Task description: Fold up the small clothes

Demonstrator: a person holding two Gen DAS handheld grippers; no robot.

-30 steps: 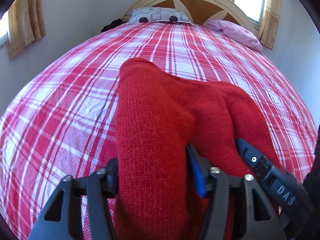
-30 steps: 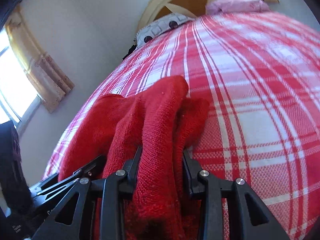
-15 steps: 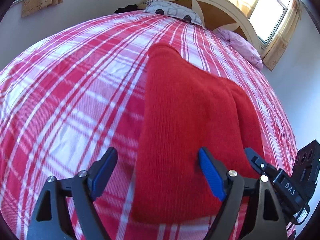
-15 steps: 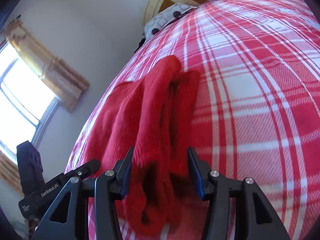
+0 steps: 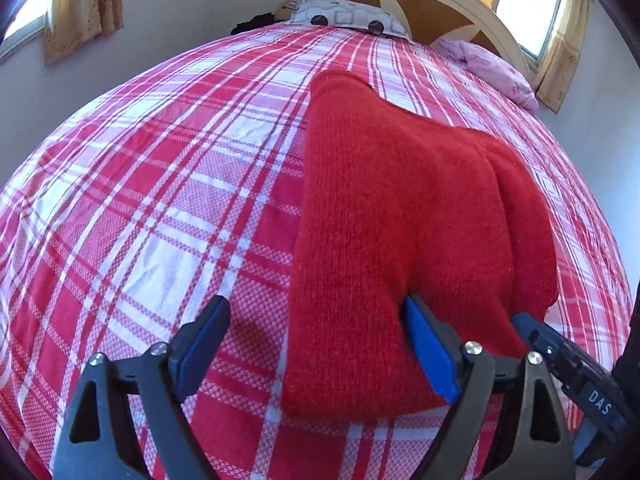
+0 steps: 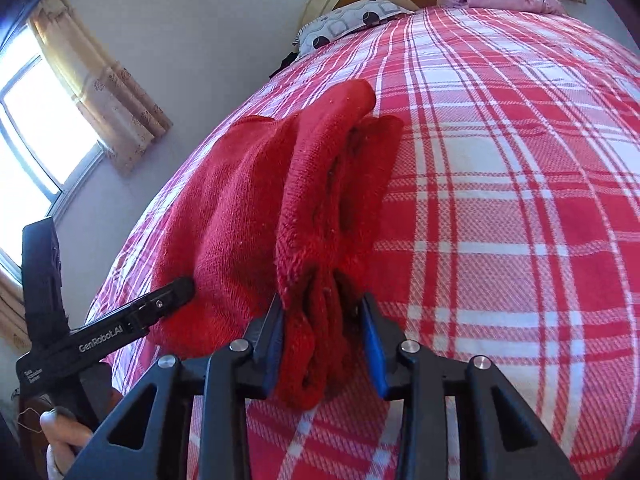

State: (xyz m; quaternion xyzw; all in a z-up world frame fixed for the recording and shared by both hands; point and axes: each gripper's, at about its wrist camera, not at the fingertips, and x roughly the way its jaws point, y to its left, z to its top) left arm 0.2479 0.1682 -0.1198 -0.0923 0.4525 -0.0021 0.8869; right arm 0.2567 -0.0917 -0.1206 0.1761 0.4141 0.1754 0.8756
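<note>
Left wrist view: the left tool (image 5: pixel 316 344) is seen spread wide over the bed (image 5: pixel 168 184), its jaws having just been opening. The near left edge of the red knitted garment (image 5: pixel 400 220) lies between them, with the right blue pad against the cloth and the left pad well clear of it, so nothing is pinched there. The garment lies folded into a thick bundle on the checked cover, stretching from about 6 o'clock toward 12 o'clock, to the right of centre in that view.

In the right wrist view, the right tool (image 6: pixel 324 340) is seen with its jaws having just been closing, and a gathered bunch of the garment's layers (image 6: pixel 312 208) at the near edge is pinched between its pads.

The step in hand is judged to be the settling of a finished fold: one side is let go while the other is held. For the next move, the right grip would have to be released and the bundle flattened, or the loose layers at 6 o'clock tucked square.
</note>
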